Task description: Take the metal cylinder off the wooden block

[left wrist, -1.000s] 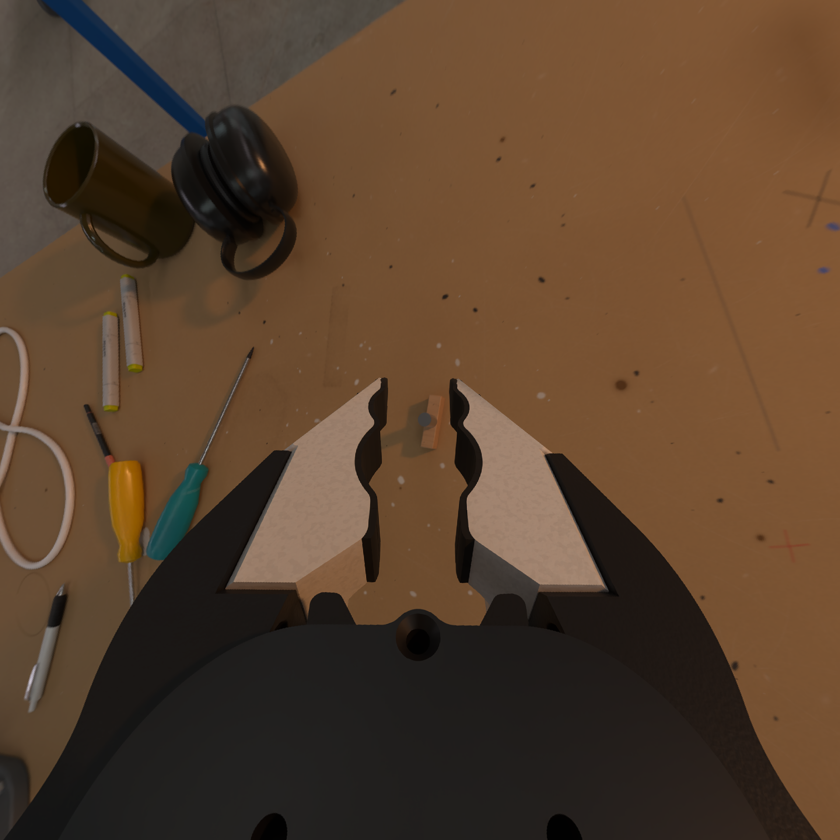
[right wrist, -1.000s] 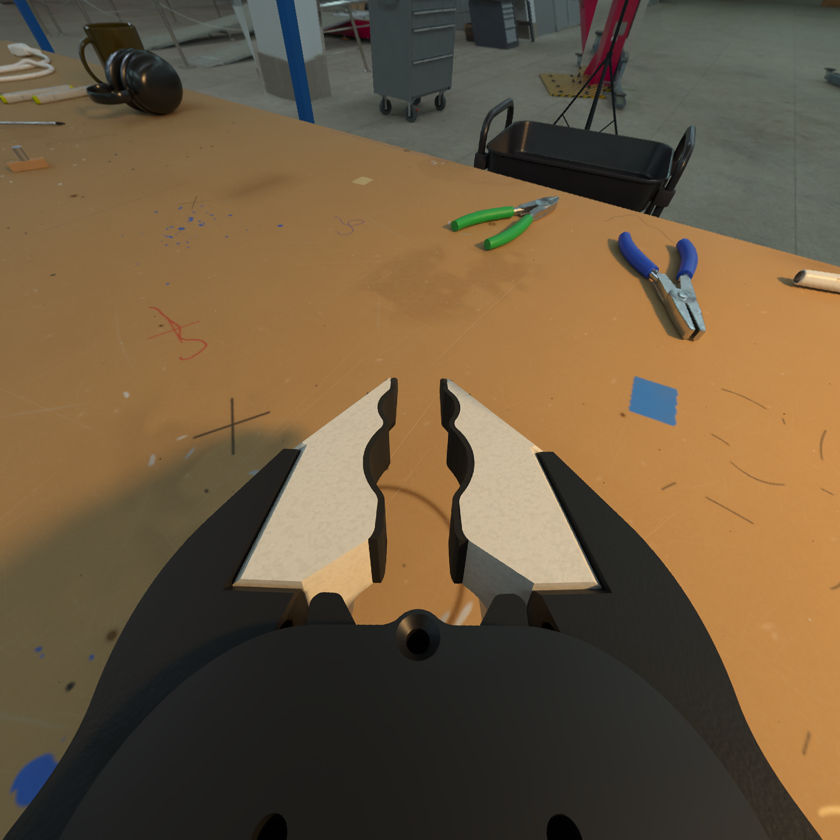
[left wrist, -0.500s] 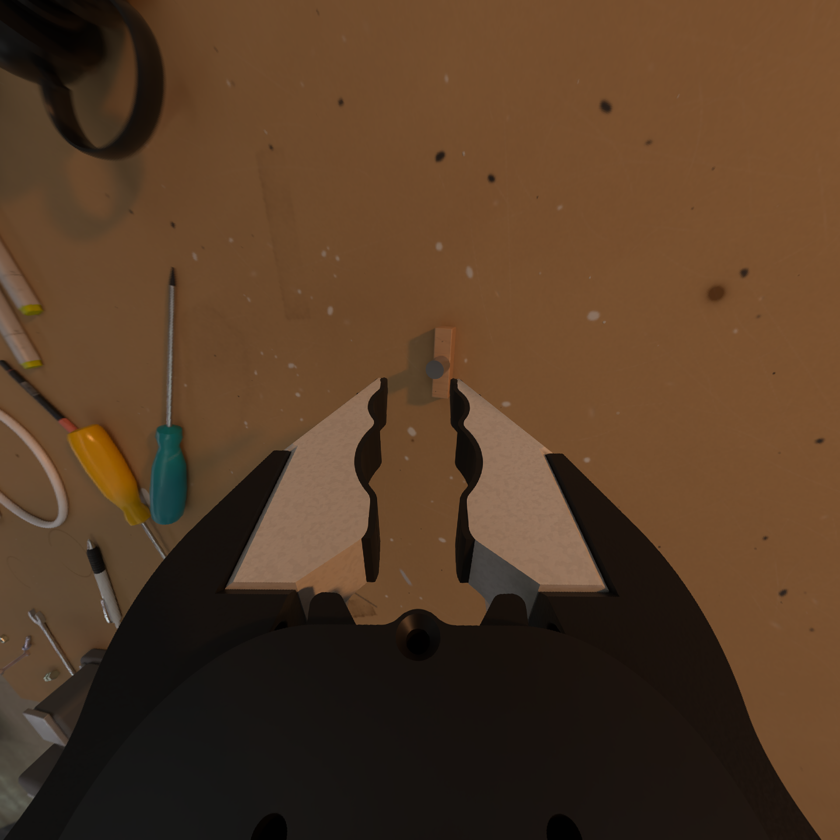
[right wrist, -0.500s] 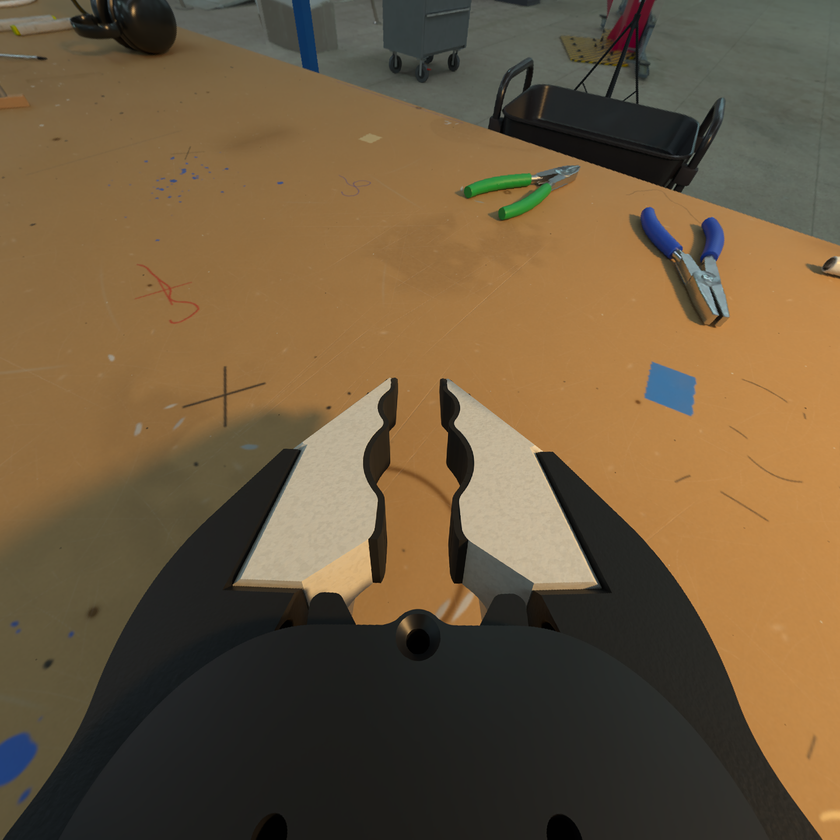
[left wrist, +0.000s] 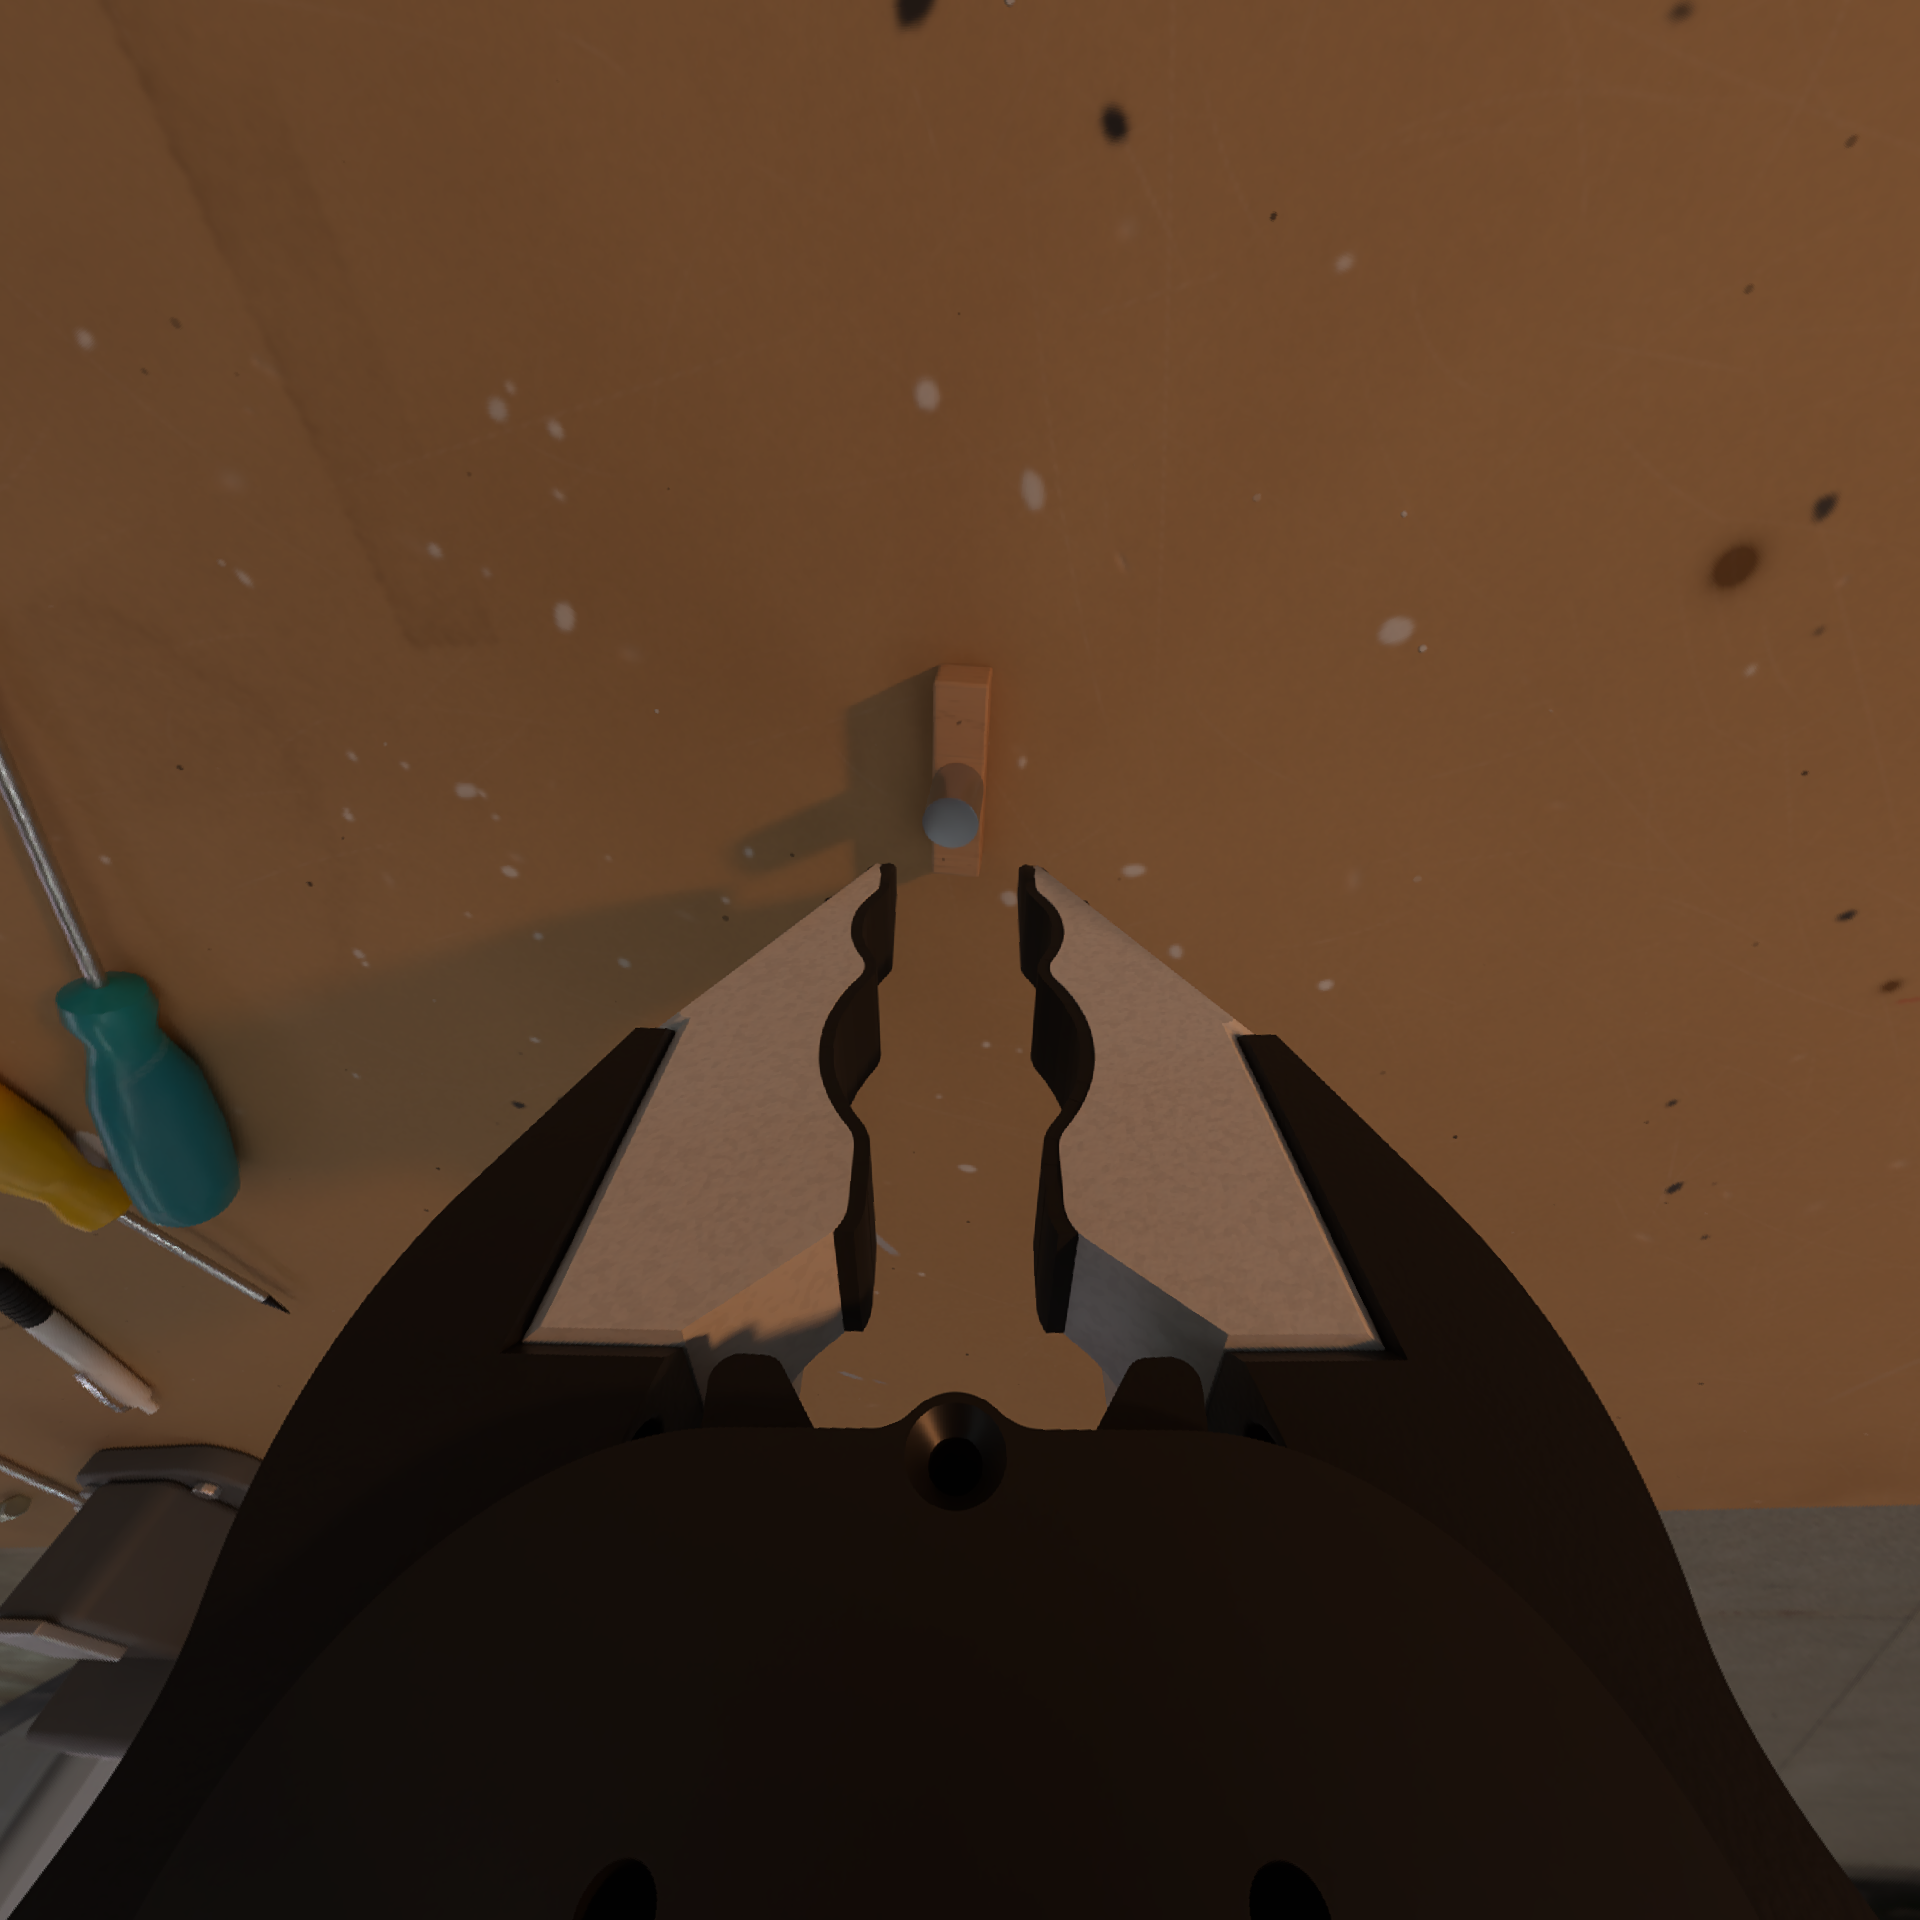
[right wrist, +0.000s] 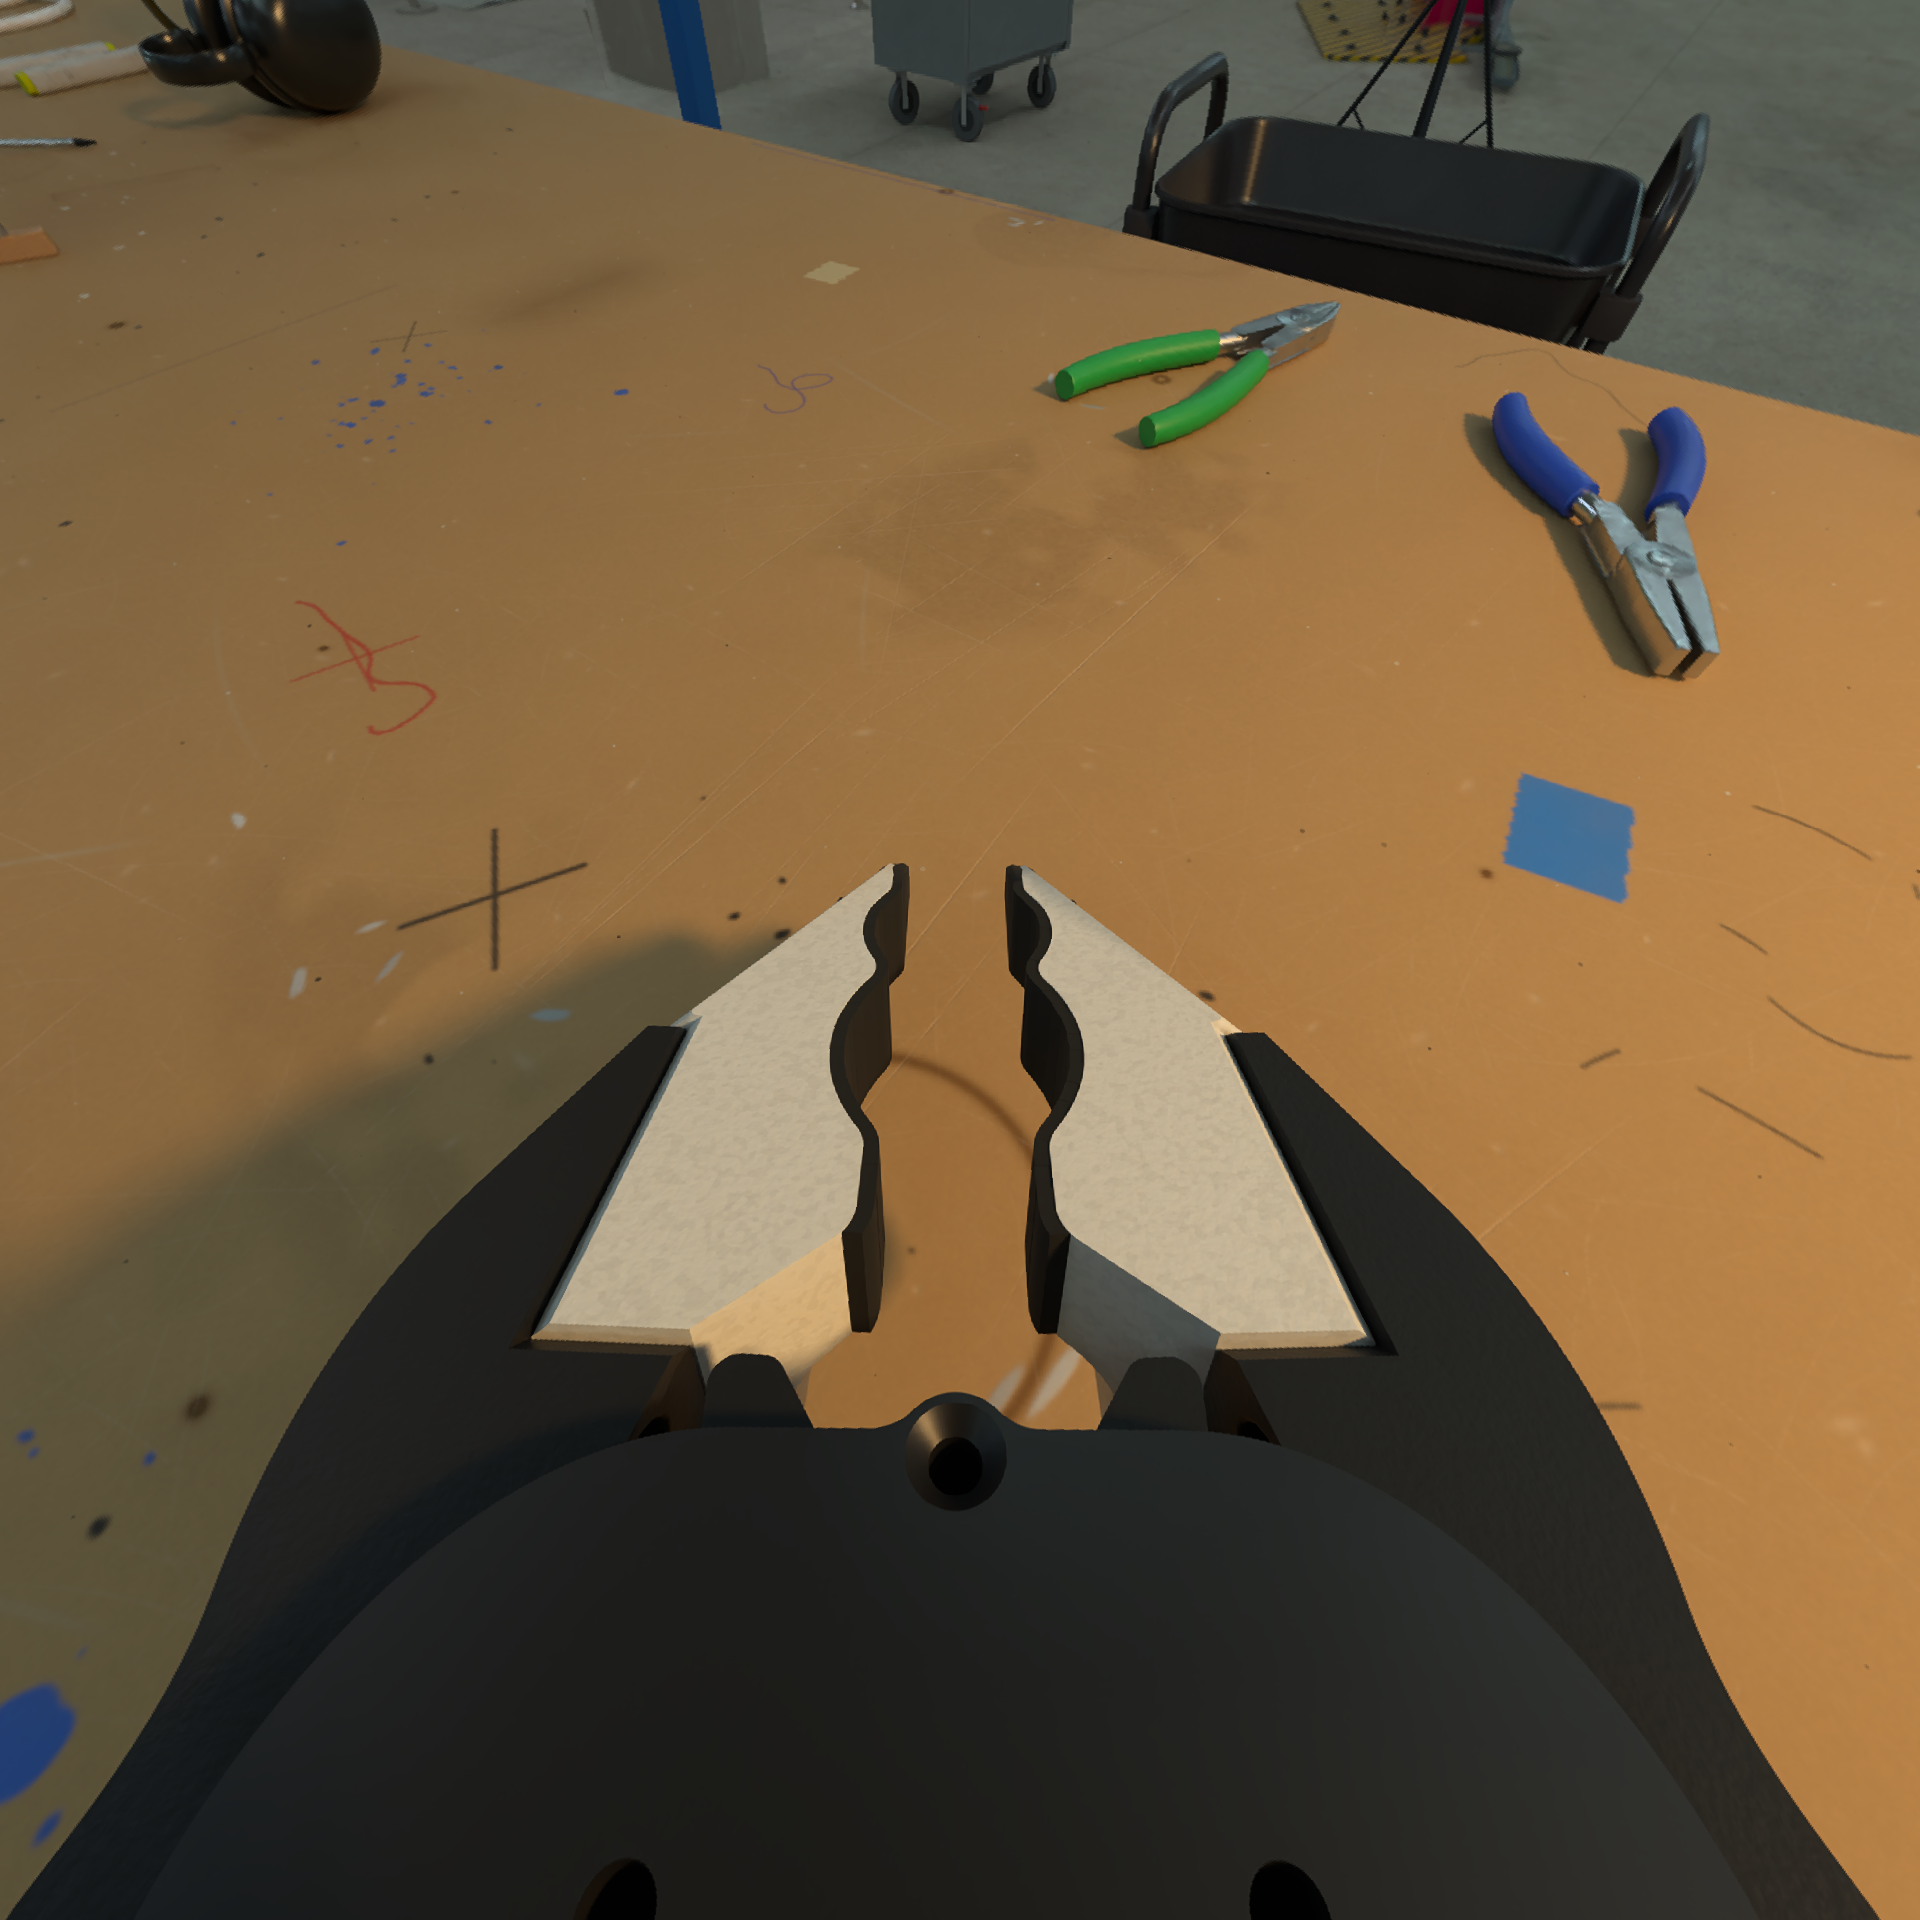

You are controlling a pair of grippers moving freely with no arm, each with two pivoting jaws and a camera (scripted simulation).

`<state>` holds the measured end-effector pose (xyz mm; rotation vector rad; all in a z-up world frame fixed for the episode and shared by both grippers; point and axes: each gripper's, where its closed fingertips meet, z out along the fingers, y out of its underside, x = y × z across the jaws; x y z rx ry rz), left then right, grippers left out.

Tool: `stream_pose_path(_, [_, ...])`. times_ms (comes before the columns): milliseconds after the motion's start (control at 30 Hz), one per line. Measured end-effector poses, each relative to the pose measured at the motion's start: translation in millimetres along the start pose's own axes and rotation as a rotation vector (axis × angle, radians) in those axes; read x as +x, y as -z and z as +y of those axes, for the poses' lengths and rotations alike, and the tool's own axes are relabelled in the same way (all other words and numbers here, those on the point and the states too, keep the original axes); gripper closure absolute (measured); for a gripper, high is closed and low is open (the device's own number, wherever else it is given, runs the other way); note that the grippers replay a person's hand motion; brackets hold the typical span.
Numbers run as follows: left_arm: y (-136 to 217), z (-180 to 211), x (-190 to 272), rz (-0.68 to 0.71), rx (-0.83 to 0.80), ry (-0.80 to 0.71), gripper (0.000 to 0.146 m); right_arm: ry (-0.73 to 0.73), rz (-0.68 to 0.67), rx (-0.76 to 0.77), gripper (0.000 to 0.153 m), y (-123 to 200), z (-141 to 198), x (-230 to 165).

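Note:
A small wooden block (left wrist: 962, 717) lies flat on the brown table, seen from above in the left wrist view. A short grey metal cylinder (left wrist: 951, 821) stands upright on the block's near end. My left gripper (left wrist: 953, 876) is open and empty, pointing down, with its fingertips just short of the block and the cylinder roughly in line with the gap. My right gripper (right wrist: 956, 876) is open and empty, low over bare table far from the block. A small orange-brown piece (right wrist: 23, 247), possibly the block, sits at the far left edge of the right wrist view.
To the left of the left gripper lie a teal screwdriver (left wrist: 156, 1101), a yellow screwdriver (left wrist: 47, 1164) and a marker (left wrist: 78, 1351). The right wrist view shows green pliers (right wrist: 1195, 369), blue pliers (right wrist: 1621, 520), black earmuffs (right wrist: 281, 42) and a black cart (right wrist: 1403, 208) beyond the table edge.
My left gripper has come down closer to the table; the block and cylinder look larger and now sit just ahead of the fingertips. My right gripper has drifted slightly forward, still open.

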<state>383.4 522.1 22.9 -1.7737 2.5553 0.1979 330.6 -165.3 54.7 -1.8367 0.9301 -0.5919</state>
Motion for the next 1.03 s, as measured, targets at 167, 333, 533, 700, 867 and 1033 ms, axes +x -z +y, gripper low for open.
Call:
stream_pose_path(167, [-4.0, -4.5, -1.8, -0.011, -0.017, 0.002, 0.132, -0.012, 0.0, 0.003, 0.134, 0.2, -0.1, 1.2])
stream_pose_path(333, [-4.5, -5.1, -2.5, -0.029, -0.027, -0.011, 0.134, -0.017, -0.006, 0.006, 0.134, 0.4, -0.3, 1.0])
stream_pose_path(533, [-4.9, -4.9, -2.3, -0.035, 0.002, -0.01, 0.137, -0.013, -0.01, -0.001, 0.134, -0.5, 0.7, 0.1])
stream_pose_path(700, [-4.9, -3.8, -2.5, -0.046, 0.014, -0.014, 0.137, -0.001, -0.006, -0.008, 0.134, -1.4, 1.7, -0.9])
stream_pose_path(867, [-2.6, -1.4, -3.0, -0.062, 0.021, -0.023, 0.137, 0.011, -0.007, -0.014, 0.134, -1.9, 2.3, -2.3])
stream_pose_path(1033, [4.3, -0.4, -3.0, -0.071, 0.052, -0.016, 0.138, 0.039, -0.013, -0.023, 0.134, -2.5, 3.6, -5.9])
